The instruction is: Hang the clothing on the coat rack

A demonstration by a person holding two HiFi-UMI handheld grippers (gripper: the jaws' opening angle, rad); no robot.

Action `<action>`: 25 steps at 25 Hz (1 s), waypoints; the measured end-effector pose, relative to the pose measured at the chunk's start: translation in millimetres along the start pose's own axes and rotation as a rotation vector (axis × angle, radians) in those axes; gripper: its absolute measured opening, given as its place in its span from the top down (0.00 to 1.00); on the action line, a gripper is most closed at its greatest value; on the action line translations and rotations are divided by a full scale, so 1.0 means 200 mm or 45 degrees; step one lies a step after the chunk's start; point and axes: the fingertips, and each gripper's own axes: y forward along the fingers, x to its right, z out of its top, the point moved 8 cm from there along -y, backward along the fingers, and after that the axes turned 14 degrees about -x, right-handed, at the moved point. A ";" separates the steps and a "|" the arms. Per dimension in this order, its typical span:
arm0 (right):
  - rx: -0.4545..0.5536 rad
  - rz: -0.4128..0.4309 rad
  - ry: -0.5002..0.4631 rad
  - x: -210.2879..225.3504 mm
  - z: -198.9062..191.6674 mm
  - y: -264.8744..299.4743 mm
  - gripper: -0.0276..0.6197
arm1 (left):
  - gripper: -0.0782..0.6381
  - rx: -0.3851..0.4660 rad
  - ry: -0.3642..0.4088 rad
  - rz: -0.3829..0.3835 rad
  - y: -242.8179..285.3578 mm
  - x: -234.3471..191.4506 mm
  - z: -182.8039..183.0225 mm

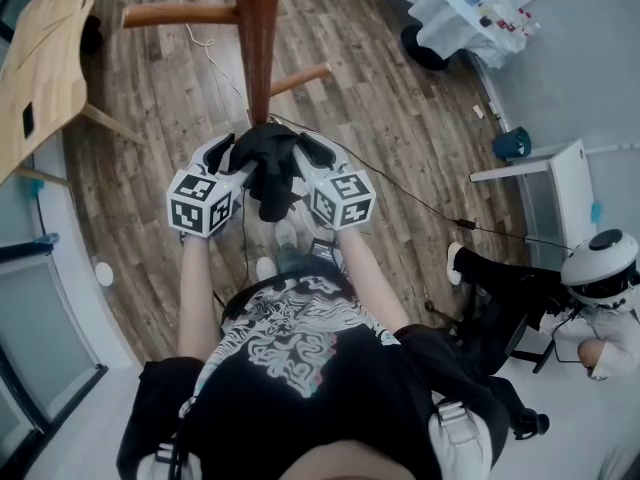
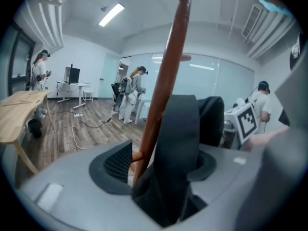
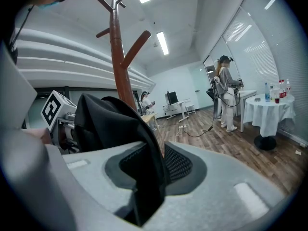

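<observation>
A black piece of clothing point(image 1: 266, 168) is bunched between my two grippers, right at the brown wooden coat rack pole point(image 1: 258, 38). My left gripper point(image 1: 236, 164) stands wide open. In the left gripper view a dark fold of the clothing point(image 2: 180, 143) hangs between its jaws, and the pole point(image 2: 168, 66) rises just behind. The left pad point(image 2: 118, 161) is bare. My right gripper point(image 1: 300, 164) is shut on the clothing point(image 3: 110, 124), with the cloth pinched between its pads point(image 3: 179, 163). The rack's pegs point(image 3: 137, 44) branch out above.
A light wooden table point(image 1: 40, 68) stands at the left and a white-clothed round table point(image 1: 455, 8) at the upper right. Cables point(image 1: 420, 198) run over the wood floor. A person with a white helmet point(image 1: 600, 268) sits at the right. Other people point(image 2: 132, 93) stand further back.
</observation>
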 end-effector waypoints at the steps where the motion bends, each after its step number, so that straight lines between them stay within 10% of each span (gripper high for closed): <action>1: 0.000 -0.002 -0.001 0.00 0.00 0.00 0.81 | 0.54 0.001 0.001 0.003 -0.01 0.00 0.00; 25: -0.008 -0.080 0.026 -0.06 -0.15 -0.23 0.81 | 0.54 0.030 -0.018 0.035 -0.13 0.13 -0.12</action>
